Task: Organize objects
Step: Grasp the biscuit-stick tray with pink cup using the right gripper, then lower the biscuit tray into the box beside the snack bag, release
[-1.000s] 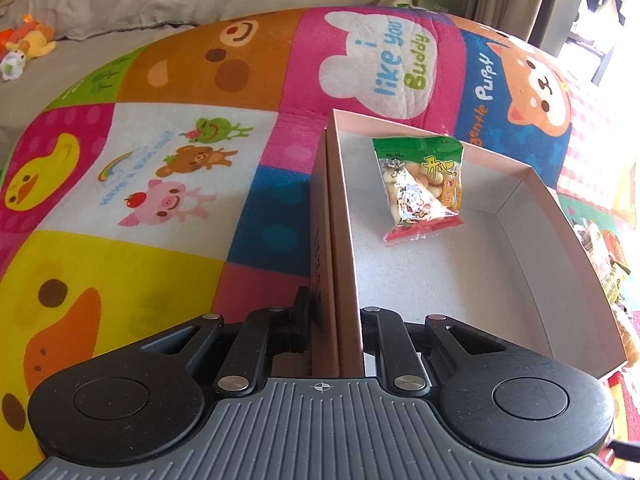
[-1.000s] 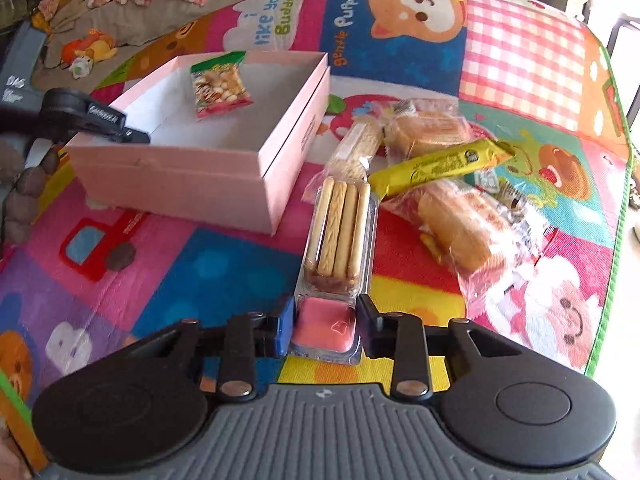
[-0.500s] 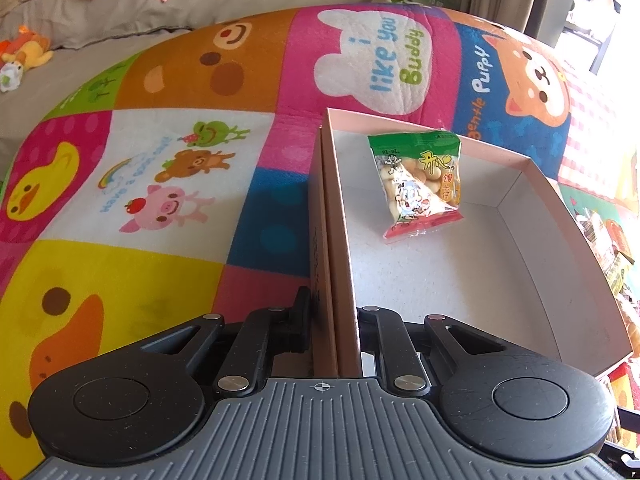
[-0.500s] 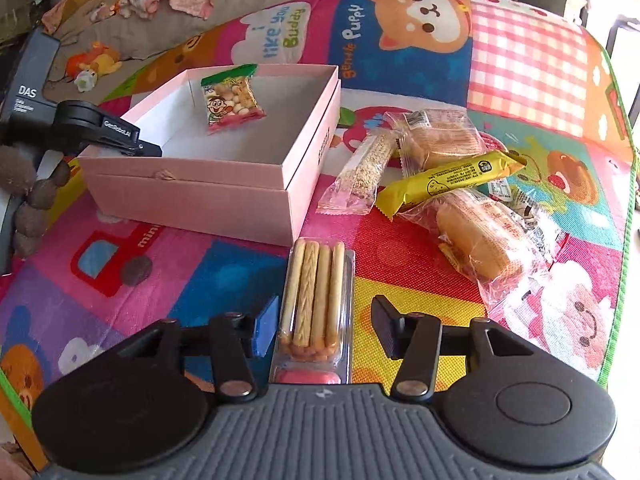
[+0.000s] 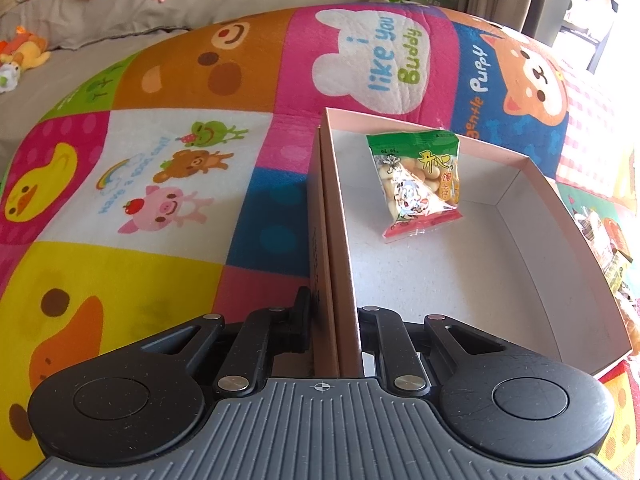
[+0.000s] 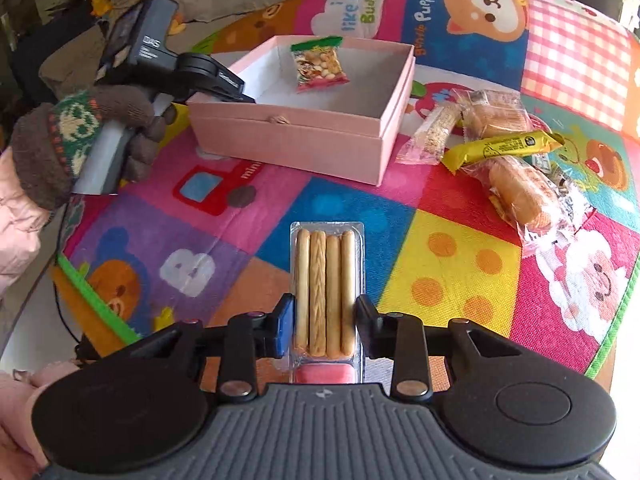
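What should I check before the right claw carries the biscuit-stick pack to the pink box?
1. Grip: right claw is closing, biscuit-stick pack between its fingers; pads look against its sides. Ok.
2. Pack clear of the mat: cannot tell.
3. Box steadied: left claw clamps the pink box wall. Ok.
4. Landing space: only the green snack bag inside, bare floor beside it. Ok.
5. Path: open mat between pack and box; loose snacks lie to the right. Ok.

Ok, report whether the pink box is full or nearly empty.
Nearly empty: the pink box holds only one green snack packet; the rest of its floor is bare.
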Tool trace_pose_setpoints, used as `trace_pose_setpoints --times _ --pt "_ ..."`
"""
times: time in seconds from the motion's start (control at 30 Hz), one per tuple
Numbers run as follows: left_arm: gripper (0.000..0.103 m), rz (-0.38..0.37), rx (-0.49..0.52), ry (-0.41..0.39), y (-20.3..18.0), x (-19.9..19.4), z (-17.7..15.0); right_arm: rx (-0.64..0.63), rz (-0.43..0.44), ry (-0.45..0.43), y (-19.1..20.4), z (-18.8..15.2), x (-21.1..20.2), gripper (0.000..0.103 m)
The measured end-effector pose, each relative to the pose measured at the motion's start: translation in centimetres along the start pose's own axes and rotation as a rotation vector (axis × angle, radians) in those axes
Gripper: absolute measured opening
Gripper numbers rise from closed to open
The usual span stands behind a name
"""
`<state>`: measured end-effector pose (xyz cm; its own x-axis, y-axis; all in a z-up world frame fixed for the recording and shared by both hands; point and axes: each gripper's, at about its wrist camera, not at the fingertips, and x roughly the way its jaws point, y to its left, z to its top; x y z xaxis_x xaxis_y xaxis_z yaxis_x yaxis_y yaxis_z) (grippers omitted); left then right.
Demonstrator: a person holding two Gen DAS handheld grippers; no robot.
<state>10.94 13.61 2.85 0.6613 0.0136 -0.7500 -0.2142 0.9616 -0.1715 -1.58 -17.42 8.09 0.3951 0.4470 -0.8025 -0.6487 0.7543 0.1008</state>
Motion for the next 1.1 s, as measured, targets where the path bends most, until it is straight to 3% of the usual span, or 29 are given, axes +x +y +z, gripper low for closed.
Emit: trace_pose_setpoints --times 0.17,0.37,0.57,0.67,0.73,0.77,0.8,0.83,0.97,1.1 --pt "0.015 -0.002 0.003 -0.002 0.0 0.0 0.0 -0.008 0.030 -0.111 0.7 2.8 -3.6 0.032" --pt "0.015 -0.006 0.003 -0.003 0.0 0.0 0.0 -0.026 0.028 -0.254 0.5 8.9 -6.1 0.031" --pt "0.016 -0.016 0.001 -0.004 0.2 0.0 -0.1 -0.047 0.042 -0.209 0.8 13.9 -4.0 0.031" --pt "0.016 -0.015 0.003 -0.003 0.2 0.1 0.0 -0.028 0.052 -0.159 1.1 16.3 -1.3 0.031" --pt "0.016 -0.016 0.002 -0.001 0.2 0.1 0.0 -0.036 0.043 -0.186 1.8 18.6 1.2 0.032" --pt "0.016 -0.017 0.001 0.001 0.2 0.0 0.0 -0.037 0.024 -0.205 2.0 19.8 2.4 0.036" --pt "0.016 -0.018 -0.001 0.004 0.2 0.1 0.0 -0.021 0.010 -0.213 2.0 21.1 3.9 0.050" --pt "0.016 -0.019 -0.001 0.005 0.3 0.0 0.0 0.013 0.016 -0.215 1.6 22.2 4.9 0.056" --pt "0.016 -0.019 0.003 0.003 0.3 0.0 -0.1 0.139 0.132 -0.220 -1.0 22.9 5.6 0.056" --pt "0.016 -0.012 0.006 -0.003 0.2 0.0 -0.1 0.128 0.046 -0.259 -3.1 19.9 3.5 0.065"
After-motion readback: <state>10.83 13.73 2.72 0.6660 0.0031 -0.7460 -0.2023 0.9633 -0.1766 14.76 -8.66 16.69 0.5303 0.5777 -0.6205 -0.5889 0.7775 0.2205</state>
